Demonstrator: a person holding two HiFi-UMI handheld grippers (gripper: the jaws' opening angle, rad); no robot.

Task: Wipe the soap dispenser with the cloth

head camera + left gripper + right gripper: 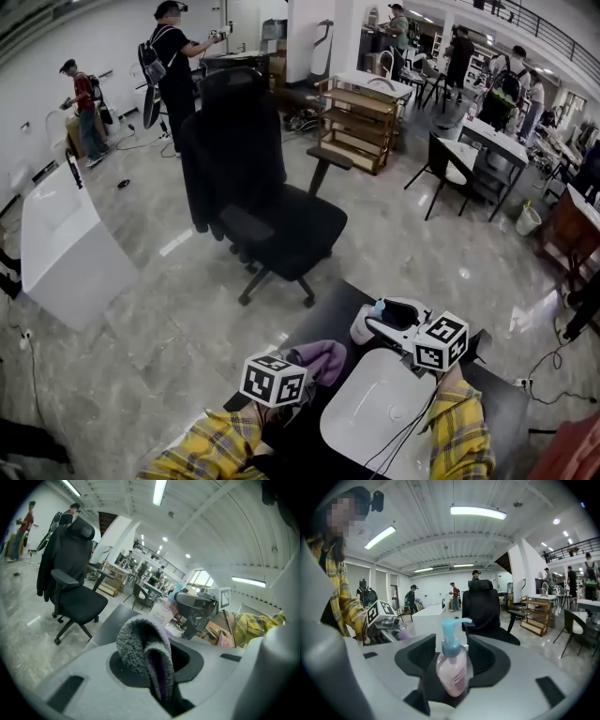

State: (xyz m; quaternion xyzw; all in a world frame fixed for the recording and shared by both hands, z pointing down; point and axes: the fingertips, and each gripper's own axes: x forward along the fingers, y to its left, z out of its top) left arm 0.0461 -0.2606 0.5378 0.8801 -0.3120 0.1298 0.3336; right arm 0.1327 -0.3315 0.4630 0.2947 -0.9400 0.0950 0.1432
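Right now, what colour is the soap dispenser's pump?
Light blue; the pump shows best in the right gripper view.

The left sleeve (211, 445) and right sleeve (459, 431), both of yellow plaid, are seen at the near edge. The left gripper (302, 373) is carried on the left and the right gripper (380, 326) on the right and slightly farther away, each pointed away from the person and tilted a little downward. The left gripper's jaws are closed on a fold of the cloth (143, 644), which is pinched between them. The right gripper's jaws are set apart, with the soap dispenser (452, 667) standing upright between them and not visibly pressed by either pad.
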